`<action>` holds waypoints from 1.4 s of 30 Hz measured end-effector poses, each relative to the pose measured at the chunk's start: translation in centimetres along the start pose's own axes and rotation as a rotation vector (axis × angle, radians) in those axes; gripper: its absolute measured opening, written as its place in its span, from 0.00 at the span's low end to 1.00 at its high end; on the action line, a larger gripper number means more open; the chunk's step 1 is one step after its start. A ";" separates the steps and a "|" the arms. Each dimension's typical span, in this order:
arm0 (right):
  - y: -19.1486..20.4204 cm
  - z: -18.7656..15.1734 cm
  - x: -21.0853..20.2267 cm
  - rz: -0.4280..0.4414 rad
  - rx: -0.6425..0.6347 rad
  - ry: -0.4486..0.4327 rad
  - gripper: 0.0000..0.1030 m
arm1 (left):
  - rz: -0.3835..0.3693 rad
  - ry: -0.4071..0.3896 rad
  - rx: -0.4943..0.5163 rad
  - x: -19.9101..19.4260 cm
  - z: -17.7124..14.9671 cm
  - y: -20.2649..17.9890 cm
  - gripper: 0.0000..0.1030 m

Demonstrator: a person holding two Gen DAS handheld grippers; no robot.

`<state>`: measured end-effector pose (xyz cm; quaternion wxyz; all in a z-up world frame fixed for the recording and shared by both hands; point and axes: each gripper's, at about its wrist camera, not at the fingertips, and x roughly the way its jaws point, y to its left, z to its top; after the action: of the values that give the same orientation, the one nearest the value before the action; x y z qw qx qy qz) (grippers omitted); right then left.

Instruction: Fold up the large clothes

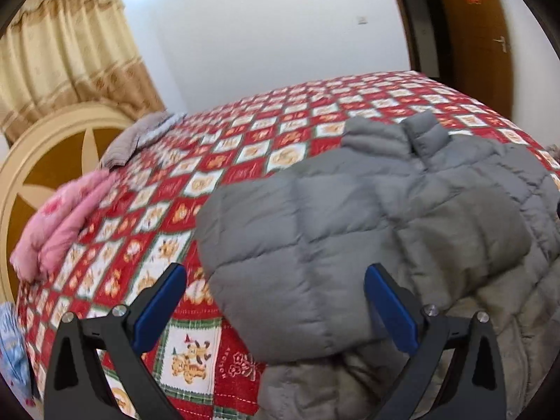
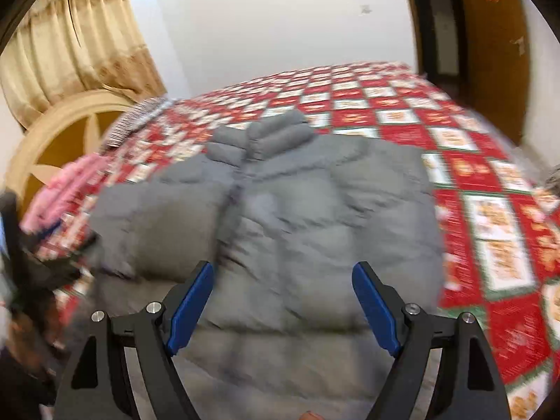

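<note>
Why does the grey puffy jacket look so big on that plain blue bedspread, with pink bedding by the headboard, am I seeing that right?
Not quite: the bedspread is a red and white checked quilt with cartoon pictures, not plain blue, as the left wrist view shows. The grey puffy jacket does lie on it, with pink bedding by the headboard.

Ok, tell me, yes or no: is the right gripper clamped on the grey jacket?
No: in the right wrist view the right gripper stands wide open above the grey puffer jacket, pads clear of the fabric.

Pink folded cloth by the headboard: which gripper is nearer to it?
Left. The left gripper hangs over the jacket's left edge, toward the pink cloth; the right gripper hangs over the jacket's middle, farther away.
</note>
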<state>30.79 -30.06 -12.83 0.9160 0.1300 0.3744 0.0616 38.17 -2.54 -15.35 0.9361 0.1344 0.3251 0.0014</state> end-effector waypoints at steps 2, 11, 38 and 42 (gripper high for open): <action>0.6 0.6 1.6 0.039 0.016 0.020 0.79 | -0.001 0.012 -0.025 0.2 -0.6 0.6 1.00; 3.2 -0.5 5.9 0.219 0.025 0.107 0.16 | 0.045 0.049 -0.060 1.0 -1.4 3.8 1.00; -4.6 -9.0 -3.1 0.019 0.093 0.116 0.06 | 0.067 0.099 -0.169 2.2 0.9 5.1 1.00; -4.4 -8.2 -4.8 -0.059 0.083 0.075 0.14 | 0.055 0.065 -0.120 1.7 2.0 3.5 1.00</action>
<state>21.73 -33.71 -16.52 0.8967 0.1542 0.4142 0.0237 41.07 0.47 -13.98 0.9311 0.0868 0.3506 0.0509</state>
